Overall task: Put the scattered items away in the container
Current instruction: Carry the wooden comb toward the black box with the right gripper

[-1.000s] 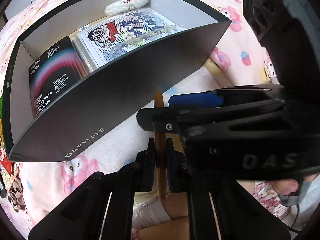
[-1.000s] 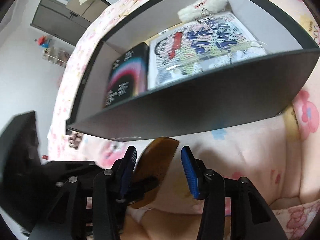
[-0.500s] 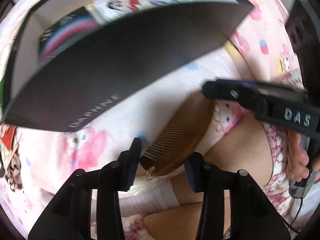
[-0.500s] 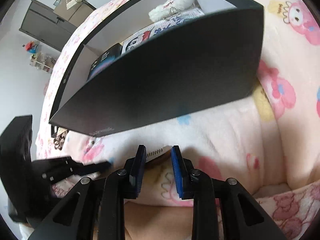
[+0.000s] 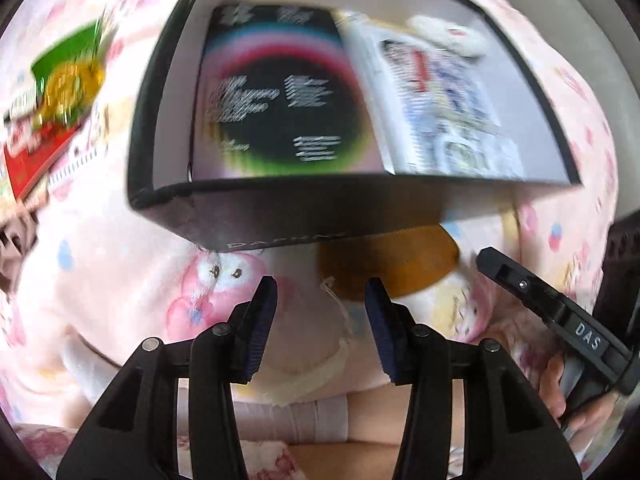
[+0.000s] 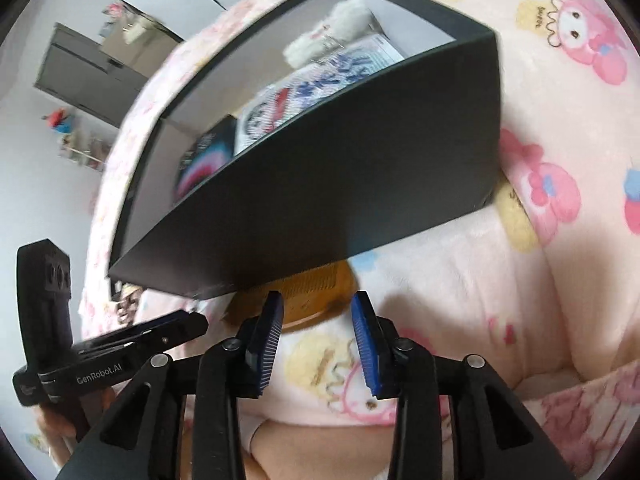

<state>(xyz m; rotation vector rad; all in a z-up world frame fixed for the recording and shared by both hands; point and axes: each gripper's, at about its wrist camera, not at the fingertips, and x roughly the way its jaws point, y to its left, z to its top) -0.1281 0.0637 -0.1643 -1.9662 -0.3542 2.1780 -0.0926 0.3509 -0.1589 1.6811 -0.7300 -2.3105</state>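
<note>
A: Item one, wooden comb (image 5: pixel 390 262). Where is it, against a second ago?

B: Then it stood clamped edge-on in the left gripper (image 5: pixel 320 320), with the right gripper (image 6: pixel 318 334) spread on either side of it. Now it lies flat on the pink cartoon-print blanket (image 5: pixel 120 280), tucked against the near wall of the black box (image 5: pixel 288 216), outside it. Neither gripper has it.

A: Left jaws?

B: Roughly half spread, nothing between the blue pads (image 5: pixel 262 324). The comb sits ahead and to the right of them.

A: Right jaws?

B: Half a second ago they were pinched nearly together at the comb's edge; they have just been opening. A modest gap now, pads (image 6: pixel 266 340) bare, comb just beyond the tips, blanket showing between them.

A: Item two, box contents.

B: Unchanged: a black packet with rainbow rings (image 5: pixel 280 100), a white cartoon-printed packet (image 5: pixel 436 96) beside it, a fluffy white thing (image 5: pixel 444 36) at the far corner. The left view now looks almost straight down into it.

A: Item three, surroundings.

B: A green-and-red packet (image 5: pixel 48 100) on the blanket left of the box, blurred. A bare leg under both grippers. A grey cabinet (image 6: pixel 88 68) against a white wall, small coloured things beside it, too blurred to name.
</note>
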